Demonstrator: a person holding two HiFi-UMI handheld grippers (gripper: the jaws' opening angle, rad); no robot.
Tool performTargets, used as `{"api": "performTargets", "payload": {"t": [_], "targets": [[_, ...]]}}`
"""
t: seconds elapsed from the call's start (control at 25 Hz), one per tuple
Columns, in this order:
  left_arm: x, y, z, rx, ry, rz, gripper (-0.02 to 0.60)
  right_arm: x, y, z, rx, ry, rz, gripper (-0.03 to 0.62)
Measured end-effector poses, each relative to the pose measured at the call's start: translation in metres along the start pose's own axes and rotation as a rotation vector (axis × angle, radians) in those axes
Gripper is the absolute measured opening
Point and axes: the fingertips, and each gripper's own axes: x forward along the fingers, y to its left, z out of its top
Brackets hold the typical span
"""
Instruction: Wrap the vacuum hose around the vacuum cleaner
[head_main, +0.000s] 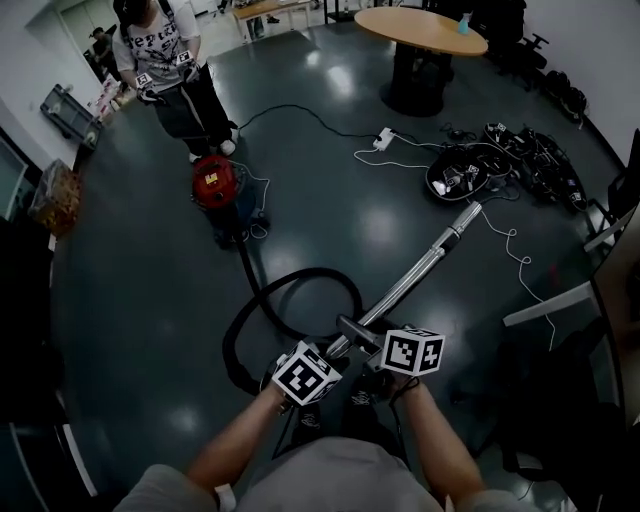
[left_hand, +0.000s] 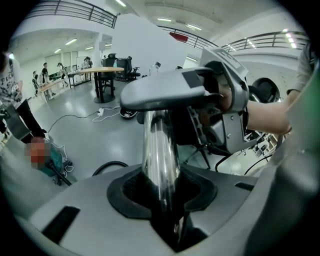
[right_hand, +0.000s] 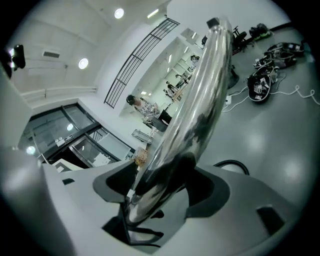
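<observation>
Vacuum tube (head_main: 420, 268) clamped by both hand-held grippers (left_hand: 162, 197) (right_hand: 150, 200).

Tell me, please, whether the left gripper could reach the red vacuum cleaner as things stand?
Probably not. The left gripper is shut on the metal wand, and the red vacuum cleaner stands far off across the floor, beyond the black hose loop; the person would have to walk over.

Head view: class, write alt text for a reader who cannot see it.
The left gripper and right gripper clamp a shiny metal vacuum tube; its black hose loops over the dark floor to a red canister vacuum cleaner. A person stands behind it.
</observation>
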Motion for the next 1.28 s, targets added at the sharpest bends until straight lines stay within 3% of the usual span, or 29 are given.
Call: {"api": "performTargets", "payload": {"t": [0.12,0.4,0.52,0.72,0.92,1.08,1.12,1.2,1.28], "targets": [[0.009,-0.001,0.004,0.004,-0.003,0.016,0.135,0.009,-0.011,0.014,0.053,-0.036,-0.005,0.285],[0.013,-0.002,0.012,-0.037,-0.046,0.051,0.135,0.008,-0.012,0.05,0.132,-0.162,0.112,0.28],[0.013,-0.001,0.015,-0.069,-0.076,0.067,0.135,0.011,-0.013,0.055,0.147,-0.185,0.117,0.156],[0.018,0.01,0.016,-0.103,-0.087,0.111,0.135,0.025,-0.003,0.064,0.166,-0.169,0.152,0.086],[0.013,0.012,0.023,-0.167,-0.136,0.135,0.138,0.038,0.019,0.066,0.109,-0.113,0.195,0.067],[0.012,0.019,0.025,-0.13,-0.146,0.181,0.14,0.045,0.031,0.073,0.045,-0.093,0.211,0.066],[0.01,0.019,0.025,-0.111,-0.138,0.189,0.151,0.047,0.033,0.076,0.029,-0.093,0.214,0.066],[0.001,0.02,0.022,-0.082,-0.129,0.196,0.236,0.05,0.037,0.085,-0.02,-0.091,0.216,0.066],[-0.016,0.024,0.015,-0.091,-0.133,0.21,0.283,0.053,0.043,0.094,-0.094,-0.075,0.222,0.066]]}}
